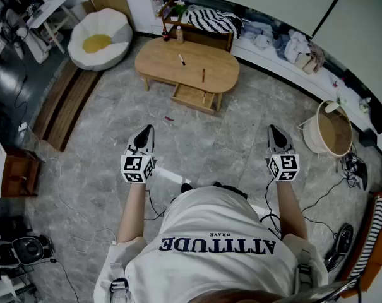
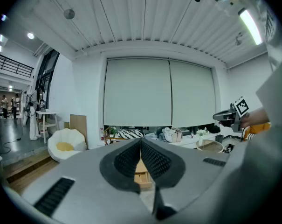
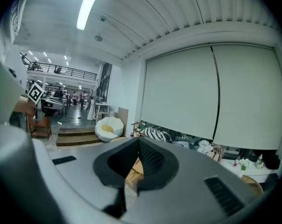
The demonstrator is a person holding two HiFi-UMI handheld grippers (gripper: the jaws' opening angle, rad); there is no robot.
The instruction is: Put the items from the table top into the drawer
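Jaws clenched on both sides, with nothing in either. That is my state, and I am well apart from the work.

From the head view, my left gripper (image 1: pixel 144 133) and right gripper (image 1: pixel 276 133) reach out over the stone floor (image 1: pixel 254 106), aimed toward the wooden table (image 1: pixel 159 59). A pen-like thing (image 1: pixel 182 59) and a thin brown stick (image 1: pixel 203 75) lie apart on its top. The drawer (image 1: pixel 194 97) stands pulled out under the near edge. A small pinkish thing (image 1: pixel 169 118) lies on the floor between me and the drawer. I could kick or step on it as I walk in.

Through the left gripper view, the ribbed pads (image 2: pixel 154 160) meet at the tip, and a sliver of the open drawer (image 2: pixel 141 177) shows through the slit below them. If I arrive clenched like this, I reckon I would nudge the pen instead of straddling it. Being round, it may roll off the table edge. My right gripper (image 2: pixel 230 117) shows at the far right, level with this one.

Through the right gripper view, the pads (image 3: pixel 152 158) are shut too, with the tan wood of the table (image 3: pixel 137 164) behind them. The stick is slim and lies flat, so a shallow pinch may skid over it or flick it away. The drawer also sits low beneath the top, and a careless drop could miss it and land on the floor.
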